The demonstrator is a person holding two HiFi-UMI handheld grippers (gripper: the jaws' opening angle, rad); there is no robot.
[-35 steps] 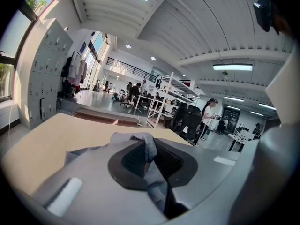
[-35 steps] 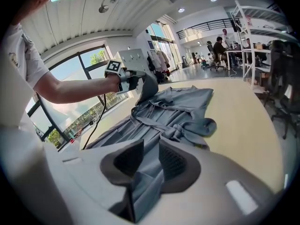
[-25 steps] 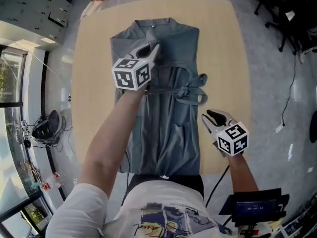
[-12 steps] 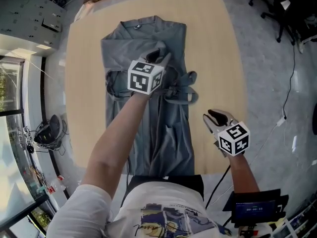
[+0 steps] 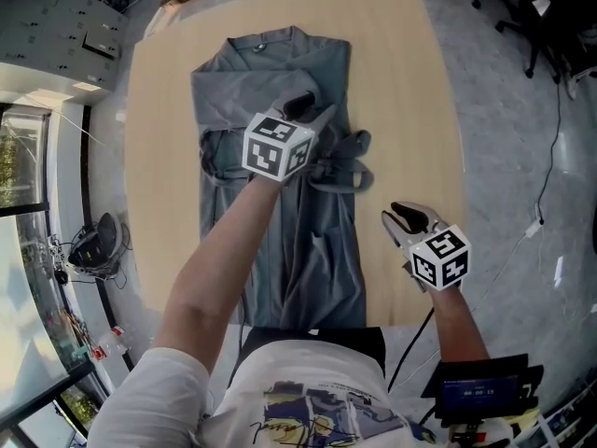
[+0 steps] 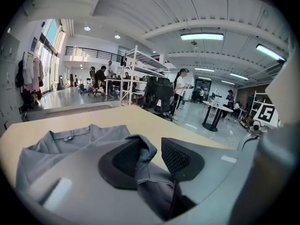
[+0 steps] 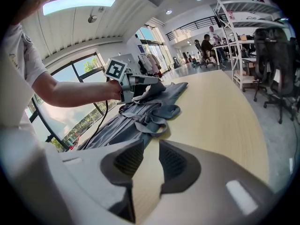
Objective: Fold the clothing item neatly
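Down the table's [image 5: 410, 82] middle, garment [image 5: 317, 259] is lying lengthwise. Left gripper's [image 5: 312, 108] jaws have just been opening, loosing cloth between them: fold probably laid. Right gripper [image 5: 403, 220] is hovering by the right edge, jaws apart, empty.

Around the pale wooden table [image 5: 410, 82]
Off far right corner, black office chairs [image 5: 550, 21]; past right edge, thin floor cable [image 5: 557, 147]; beyond far edge, white shelving rack [image 6: 140, 62].

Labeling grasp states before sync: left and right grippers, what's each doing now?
Left gripper: open, fingers just been opening, gray garment fold between them.
Right gripper: open, nothing between its fingers.
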